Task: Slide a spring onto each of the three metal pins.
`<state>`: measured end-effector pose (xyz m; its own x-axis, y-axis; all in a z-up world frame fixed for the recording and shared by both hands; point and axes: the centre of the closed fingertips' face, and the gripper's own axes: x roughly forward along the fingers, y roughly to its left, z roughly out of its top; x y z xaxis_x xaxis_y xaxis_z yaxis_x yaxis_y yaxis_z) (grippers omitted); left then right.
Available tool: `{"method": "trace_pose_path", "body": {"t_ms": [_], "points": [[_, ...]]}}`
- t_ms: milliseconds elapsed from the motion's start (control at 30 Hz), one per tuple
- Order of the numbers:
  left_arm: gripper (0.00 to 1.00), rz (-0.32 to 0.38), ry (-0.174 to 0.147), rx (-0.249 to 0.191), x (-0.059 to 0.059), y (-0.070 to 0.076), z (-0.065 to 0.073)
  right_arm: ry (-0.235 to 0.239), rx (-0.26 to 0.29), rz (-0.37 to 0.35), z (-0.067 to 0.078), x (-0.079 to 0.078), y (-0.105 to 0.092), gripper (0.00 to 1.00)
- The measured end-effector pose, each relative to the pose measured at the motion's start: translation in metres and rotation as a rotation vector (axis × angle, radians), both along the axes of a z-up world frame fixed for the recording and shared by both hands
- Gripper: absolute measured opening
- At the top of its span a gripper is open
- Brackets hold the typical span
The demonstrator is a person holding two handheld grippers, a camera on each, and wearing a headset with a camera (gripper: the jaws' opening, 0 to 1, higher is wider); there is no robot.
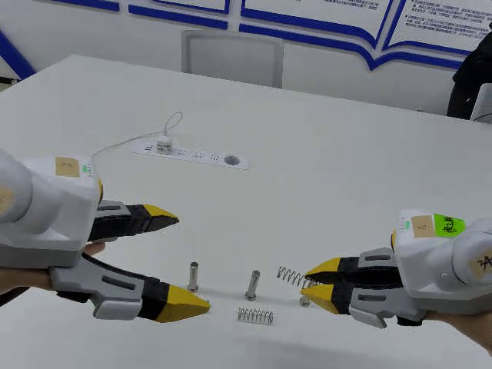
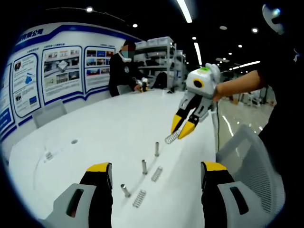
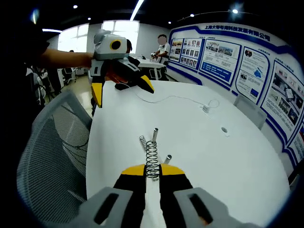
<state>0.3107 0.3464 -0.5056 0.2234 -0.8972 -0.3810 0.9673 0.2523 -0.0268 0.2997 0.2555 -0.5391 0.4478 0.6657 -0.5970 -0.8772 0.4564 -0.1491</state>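
Observation:
Three short metal pins stand on the white table (image 1: 330, 169): one (image 1: 193, 275), one (image 1: 252, 284), and a third (image 1: 305, 301) half hidden under my right gripper (image 1: 311, 281). That gripper is shut on the end of a spring (image 1: 290, 275), which sticks out level towards the pins. In the right gripper view the held spring (image 3: 151, 159) runs forward from the shut gripper (image 3: 152, 173). A loose spring (image 1: 255, 315) lies in front of the pins. My left gripper (image 1: 173, 261) hovers open to the left of the pins. The left gripper view has two loose springs (image 2: 156, 173) (image 2: 138, 198) lying by the pins.
A white power strip (image 1: 192, 154) with a plugged-in cable lies mid-table behind the pins. A grey chair (image 1: 231, 55) stands at the far edge. A mesh chair (image 3: 52, 156) sits by the near edge. A person (image 2: 121, 69) stands at the far end.

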Motion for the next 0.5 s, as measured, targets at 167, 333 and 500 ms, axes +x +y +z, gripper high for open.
{"method": "trace_pose_path", "body": {"t_ms": [167,333,500], "points": [[0.74,-0.033,-0.027,-0.026,-0.006,-0.016,0.006,-0.006,-0.023,0.071,0.006,-0.013,0.020,0.10],[0.70,-0.048,0.007,-0.048,-0.012,-0.026,-0.002,-0.013,-0.048,0.120,0.007,-0.019,0.032,0.10],[0.63,-0.062,0.010,-0.050,-0.019,-0.030,-0.011,-0.008,-0.040,0.144,0.010,-0.023,0.039,0.10]]}}
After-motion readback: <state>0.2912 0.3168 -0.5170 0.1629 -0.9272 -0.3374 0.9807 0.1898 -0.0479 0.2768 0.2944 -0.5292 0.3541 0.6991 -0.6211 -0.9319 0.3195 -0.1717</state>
